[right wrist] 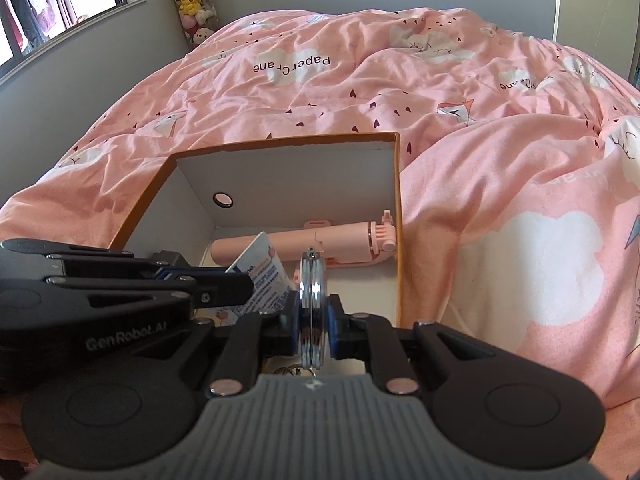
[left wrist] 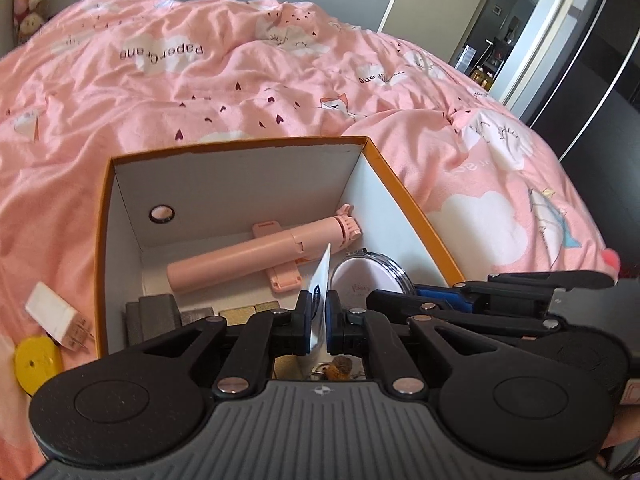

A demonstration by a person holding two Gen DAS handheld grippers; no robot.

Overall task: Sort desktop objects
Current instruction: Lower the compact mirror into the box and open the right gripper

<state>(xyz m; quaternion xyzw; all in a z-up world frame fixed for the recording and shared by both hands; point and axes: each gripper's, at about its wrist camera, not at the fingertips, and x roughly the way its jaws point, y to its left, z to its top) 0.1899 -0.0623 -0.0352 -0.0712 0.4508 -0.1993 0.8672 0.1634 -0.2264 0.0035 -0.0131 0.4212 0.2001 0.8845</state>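
Observation:
An orange cardboard box with a white inside sits on the bed; it also shows in the right wrist view. A pink selfie stick lies in it, also in the right wrist view. My left gripper is shut on a thin white and blue card, held over the box; the card shows flat in the right wrist view. My right gripper is shut on a round compact mirror, edge-on, over the box. The mirror's pale lid shows in the left wrist view.
Grey and tan blocks lie at the box's near end. A yellow round object and a small white packet lie on the pink duvet left of the box. A keyring charm lies under the left gripper.

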